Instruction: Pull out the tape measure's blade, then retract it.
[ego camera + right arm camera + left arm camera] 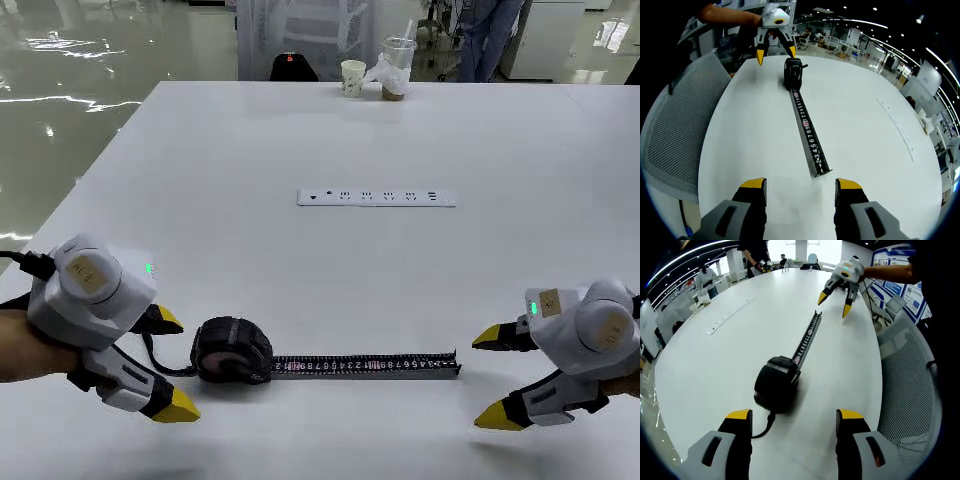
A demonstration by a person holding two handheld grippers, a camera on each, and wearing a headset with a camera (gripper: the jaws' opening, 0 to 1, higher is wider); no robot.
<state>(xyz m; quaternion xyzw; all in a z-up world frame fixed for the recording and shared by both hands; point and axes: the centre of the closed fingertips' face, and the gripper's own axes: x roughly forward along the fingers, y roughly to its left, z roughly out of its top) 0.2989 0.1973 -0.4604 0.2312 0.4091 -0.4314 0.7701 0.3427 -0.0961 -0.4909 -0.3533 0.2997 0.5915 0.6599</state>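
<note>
While the black tape measure [232, 350] lies on the white desk [300, 130] with its blade [365, 366] drawn out flat, the left hand-held gripper [174, 363] sits low just behind it, jaws apart. The right hand-held gripper [488, 377] faces the blade's tip, jaws apart too.

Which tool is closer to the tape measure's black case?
Left. The left tool sits open right beside the case; the right tool is open past the far end of the blade.

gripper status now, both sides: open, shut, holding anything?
Left gripper: open, empty, just behind the tape measure case.
Right gripper: open, empty, at the tip end of the blade.
</note>
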